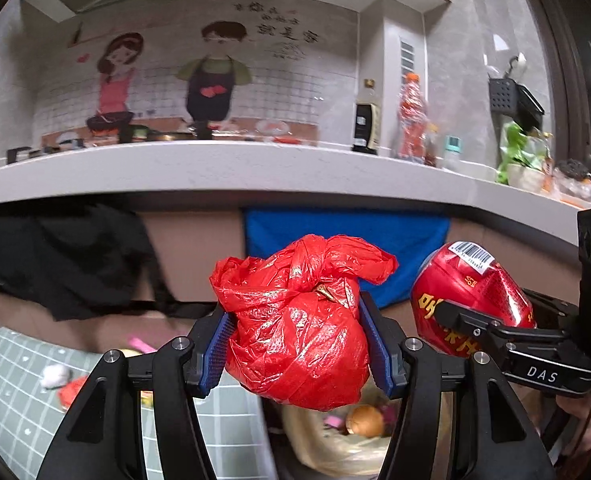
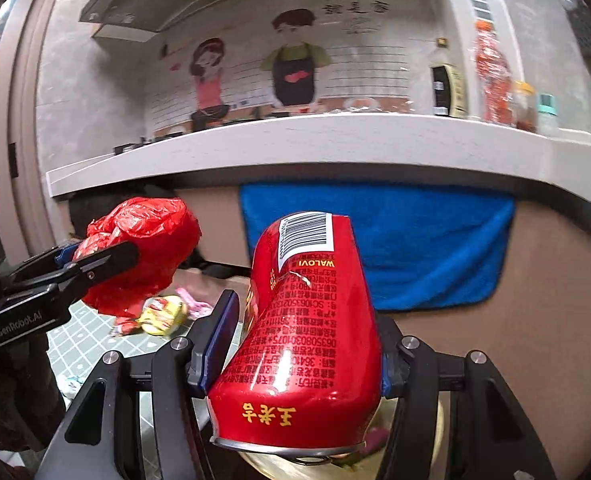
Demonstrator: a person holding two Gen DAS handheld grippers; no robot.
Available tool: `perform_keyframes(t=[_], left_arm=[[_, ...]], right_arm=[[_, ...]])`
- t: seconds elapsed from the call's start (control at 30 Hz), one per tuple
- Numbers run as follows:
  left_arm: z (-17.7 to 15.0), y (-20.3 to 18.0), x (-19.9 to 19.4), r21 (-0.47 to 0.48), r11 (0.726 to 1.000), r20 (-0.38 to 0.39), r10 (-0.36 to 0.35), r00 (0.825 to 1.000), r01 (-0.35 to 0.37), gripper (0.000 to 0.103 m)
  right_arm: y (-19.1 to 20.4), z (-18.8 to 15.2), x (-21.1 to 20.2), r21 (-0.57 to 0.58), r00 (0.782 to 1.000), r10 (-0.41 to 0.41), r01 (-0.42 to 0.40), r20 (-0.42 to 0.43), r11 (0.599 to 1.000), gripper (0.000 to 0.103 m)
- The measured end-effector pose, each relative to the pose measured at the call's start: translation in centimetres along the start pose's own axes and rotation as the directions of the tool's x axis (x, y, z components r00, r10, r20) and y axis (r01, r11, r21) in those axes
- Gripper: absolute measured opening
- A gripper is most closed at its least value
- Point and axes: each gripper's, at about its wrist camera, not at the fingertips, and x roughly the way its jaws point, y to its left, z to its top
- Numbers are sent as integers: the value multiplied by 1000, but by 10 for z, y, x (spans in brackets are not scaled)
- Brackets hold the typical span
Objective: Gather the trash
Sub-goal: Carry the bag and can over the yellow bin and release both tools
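My left gripper [image 1: 295, 340] is shut on a knotted red plastic bag [image 1: 295, 332] and holds it in the air; the bag also shows at the left of the right wrist view [image 2: 143, 248]. My right gripper [image 2: 299, 344] is shut on a dented red drink can [image 2: 303, 340], also seen at the right of the left wrist view [image 1: 471, 300]. Below both grippers a bin lined with a pale bag [image 1: 335, 448] holds scraps, among them a round brown item [image 1: 365, 420].
A table with a green checked cloth [image 1: 11, 392] at lower left carries loose wrappers [image 2: 163, 314] and a white crumpled scrap [image 1: 54, 375]. Behind runs a grey counter [image 1: 255, 168] with bottles [image 1: 411, 120]; a blue towel [image 2: 415, 240] and a black cloth [image 1: 63, 256] hang below it.
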Motion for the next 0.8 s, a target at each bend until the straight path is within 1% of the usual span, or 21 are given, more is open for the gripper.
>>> perform_keyframes(t=[0.23, 0.4, 0.57, 0.8], left_arm=[[-14, -25, 29, -7, 999, -65, -42, 997, 42, 59], [-27, -35, 47, -5, 998, -101, -62, 993, 62, 59], [-34, -37, 58, -12, 998, -119, -56, 991, 55, 59], [-42, -32, 71, -24, 999, -138, -48, 989, 46, 59]], right_arm=[[-29, -8, -1, 35, 999, -37, 37, -15, 999, 54], [-46, -18, 6, 83, 998, -41, 44, -37, 996, 54], [-51, -24, 13, 94, 998, -43, 48, -52, 994, 54], [-50, -33, 26, 79, 996, -46, 52, -75, 995, 54]])
